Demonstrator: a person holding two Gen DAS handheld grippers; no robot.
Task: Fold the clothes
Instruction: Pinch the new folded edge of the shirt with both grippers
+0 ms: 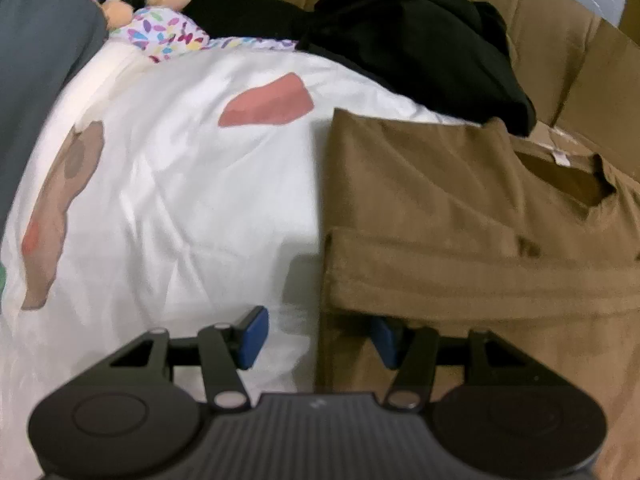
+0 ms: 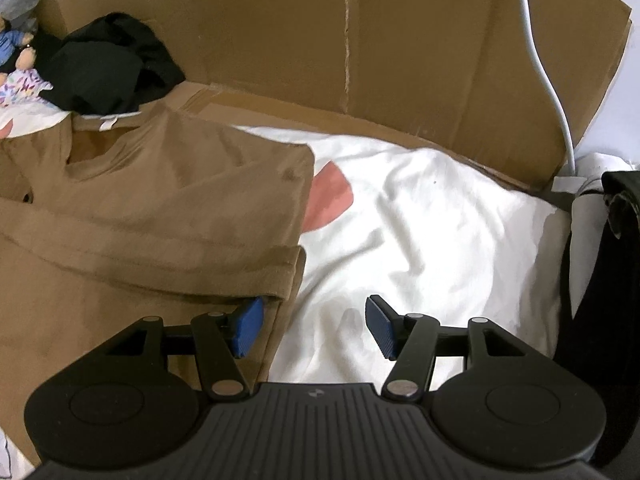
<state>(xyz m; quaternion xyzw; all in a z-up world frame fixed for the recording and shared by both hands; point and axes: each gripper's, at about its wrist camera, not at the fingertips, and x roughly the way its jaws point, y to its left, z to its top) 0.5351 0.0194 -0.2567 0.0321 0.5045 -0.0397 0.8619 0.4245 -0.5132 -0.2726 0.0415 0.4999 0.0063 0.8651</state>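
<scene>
A brown T-shirt (image 1: 460, 216) lies on a white bedsheet (image 1: 180, 200), its sleeves folded inward and the collar at the far end. My left gripper (image 1: 318, 338) is open at the shirt's left edge; its right pad (image 1: 382, 340) is tucked under a folded layer, its left pad (image 1: 254, 336) is over the sheet. In the right wrist view the same shirt (image 2: 160, 208) fills the left half. My right gripper (image 2: 314, 326) is open astride the shirt's right edge, with the left pad (image 2: 248, 326) slipped under the fold and the right pad (image 2: 380, 326) above the sheet (image 2: 420, 220).
A heap of black clothes (image 1: 420, 44) lies beyond the shirt, also seen at the far left (image 2: 108, 68). A stuffed doll (image 1: 160, 20) rests at the bed's far end. Cardboard panels (image 2: 360, 40) wall in the bed. A white cable (image 2: 548, 80) and a dark bag (image 2: 608, 260) are on the right.
</scene>
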